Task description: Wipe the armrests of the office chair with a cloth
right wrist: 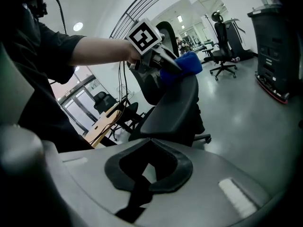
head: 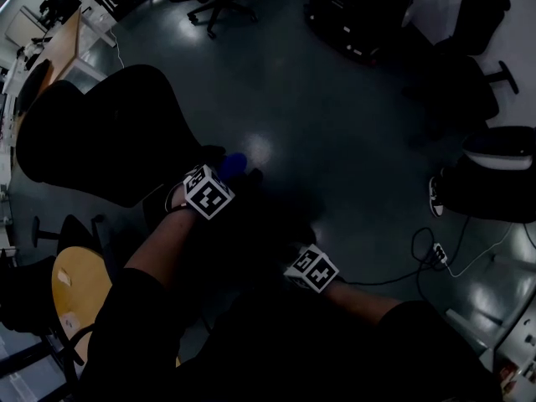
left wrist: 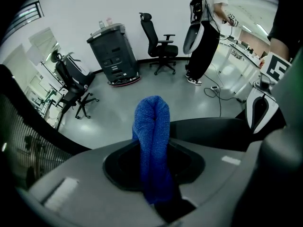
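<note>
My left gripper (left wrist: pixel 154 193) is shut on a folded blue cloth (left wrist: pixel 152 145) that sticks out ahead of it. In the right gripper view the cloth (right wrist: pixel 183 64) rests on the top end of the black armrest pad (right wrist: pixel 173 103), with the left gripper (right wrist: pixel 161 63) and its marker cube just behind it. The head view is dark: the cloth (head: pixel 234 164) shows as a blue spot beside the office chair's black back (head: pixel 100 132). My right gripper (right wrist: pixel 142 186) hangs lower and nearer to me, with nothing between its jaws, which stand together.
Other office chairs (left wrist: pixel 161 39) and a black wheeled cabinet (left wrist: pixel 113 56) stand by the far wall. A person (left wrist: pixel 206 27) stands near desks on the right. Cables (head: pixel 435 258) lie on the grey floor. A round wooden table (head: pixel 75 287) is at my left.
</note>
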The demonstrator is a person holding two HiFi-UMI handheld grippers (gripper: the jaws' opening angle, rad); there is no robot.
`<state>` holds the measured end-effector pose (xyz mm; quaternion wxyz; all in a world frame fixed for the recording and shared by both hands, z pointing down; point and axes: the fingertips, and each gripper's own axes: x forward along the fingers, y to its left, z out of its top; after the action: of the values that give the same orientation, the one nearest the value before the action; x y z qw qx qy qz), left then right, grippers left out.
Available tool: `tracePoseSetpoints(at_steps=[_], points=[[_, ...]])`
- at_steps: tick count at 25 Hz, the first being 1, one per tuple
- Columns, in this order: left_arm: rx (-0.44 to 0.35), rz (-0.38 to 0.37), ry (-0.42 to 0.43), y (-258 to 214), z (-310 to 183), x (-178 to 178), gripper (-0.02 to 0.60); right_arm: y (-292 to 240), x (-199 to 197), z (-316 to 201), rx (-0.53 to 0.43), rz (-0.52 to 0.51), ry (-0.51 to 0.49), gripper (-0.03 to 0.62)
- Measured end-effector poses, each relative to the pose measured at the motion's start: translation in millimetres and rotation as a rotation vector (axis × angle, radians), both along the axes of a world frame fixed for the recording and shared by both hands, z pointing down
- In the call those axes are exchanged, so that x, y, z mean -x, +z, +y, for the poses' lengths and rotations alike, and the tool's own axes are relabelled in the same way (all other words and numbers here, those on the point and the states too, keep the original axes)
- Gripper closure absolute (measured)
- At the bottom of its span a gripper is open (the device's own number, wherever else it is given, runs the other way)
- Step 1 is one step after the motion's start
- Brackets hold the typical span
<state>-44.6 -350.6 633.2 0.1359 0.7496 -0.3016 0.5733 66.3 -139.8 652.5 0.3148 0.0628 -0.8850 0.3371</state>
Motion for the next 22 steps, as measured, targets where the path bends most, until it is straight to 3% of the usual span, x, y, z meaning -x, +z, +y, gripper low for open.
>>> tracePoseSetpoints(at_steps=[14, 22], points=[[0.019, 0.067, 0.172, -7.4, 86.6, -57.5, 0.459, 3.5, -2.1, 2.2, 0.002, 0.017, 0.074, 0.591], [0.075, 0.192, 0.171, -18.2, 152.9, -92.5, 0.459, 3.2, -3.0, -0.1, 0.019, 0.016, 0.162, 0.591]])
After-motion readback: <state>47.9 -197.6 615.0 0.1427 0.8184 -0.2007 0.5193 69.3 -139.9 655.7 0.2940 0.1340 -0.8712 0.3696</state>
